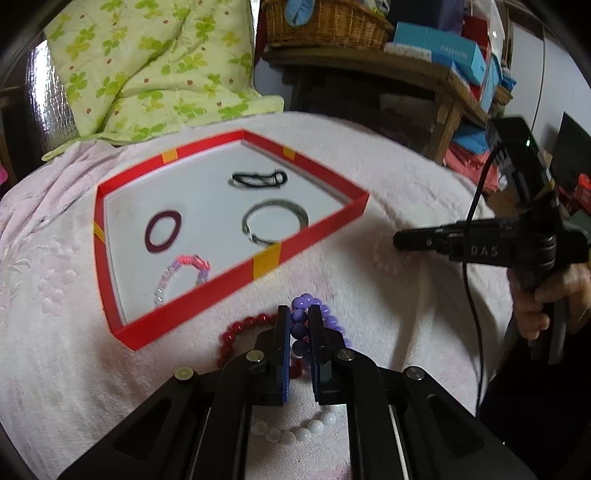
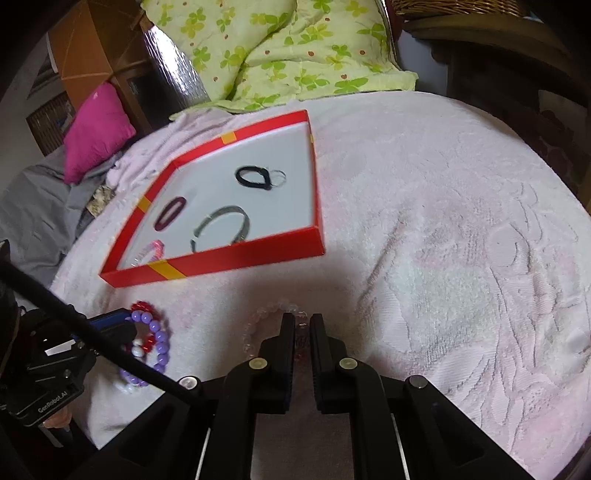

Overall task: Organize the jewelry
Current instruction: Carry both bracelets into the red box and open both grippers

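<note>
A red tray [image 1: 314, 236] [image 2: 258, 254] lies on a pink towel and holds a black hair tie [image 1: 258, 179], a dark red loop [image 1: 162, 230], a metal bangle [image 1: 275, 221] and a pink clear bead bracelet [image 1: 183, 275]. My left gripper [image 1: 298, 314] is shut on a purple bead bracelet [image 1: 299, 325] [image 2: 157, 338], beside a red bead bracelet [image 1: 243, 328] and above a white bead bracelet [image 1: 299, 434]. My right gripper [image 2: 302, 319] is shut on a clear bead bracelet [image 2: 266, 314] [image 1: 391, 258] lying on the towel.
The pink towel [image 2: 443, 258] covers the whole work surface. A green floral quilt [image 1: 147, 66] lies behind the tray, a magenta cushion [image 2: 96, 129] at the far left. A wooden shelf with a wicker basket [image 1: 325, 22] and boxes stands at the back right.
</note>
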A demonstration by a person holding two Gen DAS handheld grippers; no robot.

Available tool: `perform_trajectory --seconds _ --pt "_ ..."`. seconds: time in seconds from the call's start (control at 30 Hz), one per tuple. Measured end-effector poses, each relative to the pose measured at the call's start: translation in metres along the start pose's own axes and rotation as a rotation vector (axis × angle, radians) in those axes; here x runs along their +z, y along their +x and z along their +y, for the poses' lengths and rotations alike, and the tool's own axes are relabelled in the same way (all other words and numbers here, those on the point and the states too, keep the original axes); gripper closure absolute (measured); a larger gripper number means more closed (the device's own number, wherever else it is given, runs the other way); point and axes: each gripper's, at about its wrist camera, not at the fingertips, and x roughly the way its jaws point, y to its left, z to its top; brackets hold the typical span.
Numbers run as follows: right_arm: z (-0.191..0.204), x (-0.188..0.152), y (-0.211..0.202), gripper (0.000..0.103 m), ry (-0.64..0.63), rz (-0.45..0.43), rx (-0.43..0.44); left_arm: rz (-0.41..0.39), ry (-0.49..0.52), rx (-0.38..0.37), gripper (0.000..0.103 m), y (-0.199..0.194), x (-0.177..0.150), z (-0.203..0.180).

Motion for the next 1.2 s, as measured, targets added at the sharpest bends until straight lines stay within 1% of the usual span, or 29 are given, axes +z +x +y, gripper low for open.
perform_trajectory --seconds 0.2,0.4,0.57,0.73,0.83,0.9,0.97,1.03,1.2 --pt "0.006 0.003 -0.016 0.094 0.008 -0.062 0.073 -0.075 -0.024 -0.014 0.094 -0.022 0.009 0.007" --pt "0.021 0.007 -0.026 0.094 -0.005 -0.114 0.120 -0.148 -0.044 -0.022 0.094 -0.040 0.018 0.016" --pt "0.031 0.015 -0.030 0.094 0.007 -0.148 0.152 -0.181 -0.065 -0.022 0.094 -0.045 0.027 0.025" --pt "0.042 0.029 -0.028 0.094 0.006 -0.167 0.175 -0.192 -0.059 -0.012 0.093 -0.040 0.041 0.030" --pt "0.045 0.044 -0.023 0.094 0.026 -0.171 0.198 -0.187 -0.081 -0.015 0.093 -0.030 0.053 0.039" --pt "0.046 0.056 -0.019 0.094 0.040 -0.175 0.205 -0.171 -0.081 0.000 0.093 -0.019 0.061 0.044" --pt "0.047 0.072 -0.012 0.094 0.053 -0.183 0.204 -0.155 -0.093 -0.001 0.093 -0.007 0.068 0.051" --pt "0.050 0.091 -0.003 0.094 0.075 -0.181 0.220 -0.141 -0.102 0.012 0.093 0.006 0.074 0.057" --pt "0.051 0.130 0.025 0.094 0.119 -0.164 0.251 -0.121 -0.131 -0.012 0.093 0.026 0.082 0.066"
